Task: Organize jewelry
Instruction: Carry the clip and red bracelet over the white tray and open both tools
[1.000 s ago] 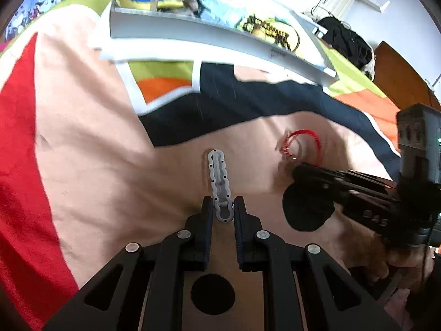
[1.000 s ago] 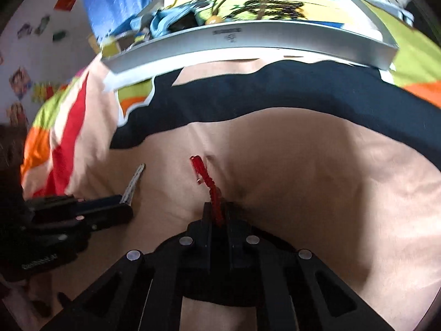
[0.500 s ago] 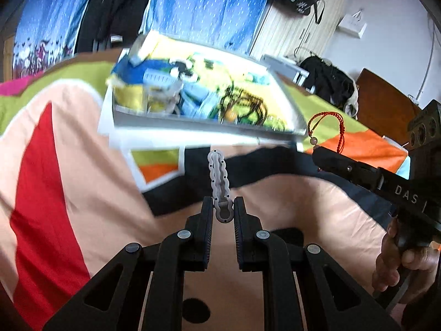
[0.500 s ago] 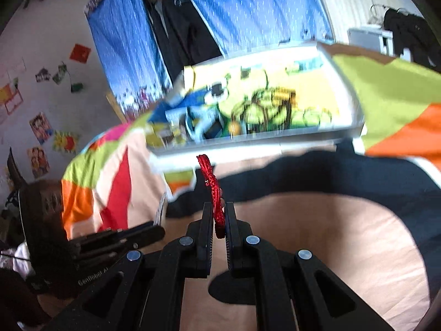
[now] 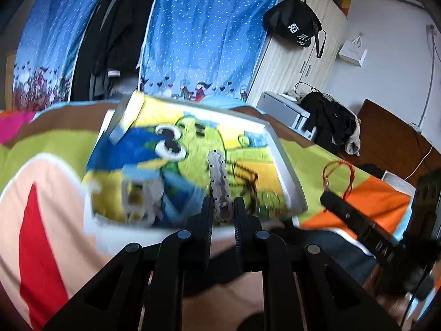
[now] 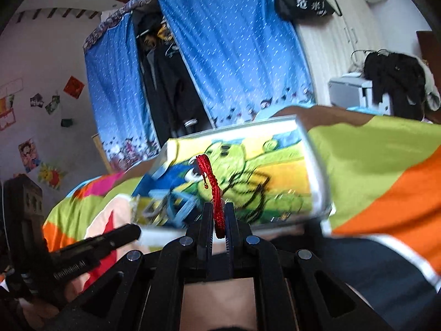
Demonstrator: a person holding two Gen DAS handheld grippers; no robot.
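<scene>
Two clamps: my left hand-held gripper (image 5: 223,208) pinches a silver clip (image 5: 219,184), my right hand-held gripper (image 6: 219,215) a red cord bracelet (image 6: 213,190), both pointing lengthwise straight ahead.

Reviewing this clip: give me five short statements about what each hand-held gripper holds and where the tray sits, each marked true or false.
1. The left hand-held gripper is shut on a silver wavy hair clip. True.
2. The right hand-held gripper stands open and empty. False: it is shut on a red cord bracelet.
3. The tray rests on the colourful bedspread. True.
4. The tray is bare inside. False: jewelry and blurred items lie in it.
5. Blue dotted curtains hang behind the bed. True.
</scene>
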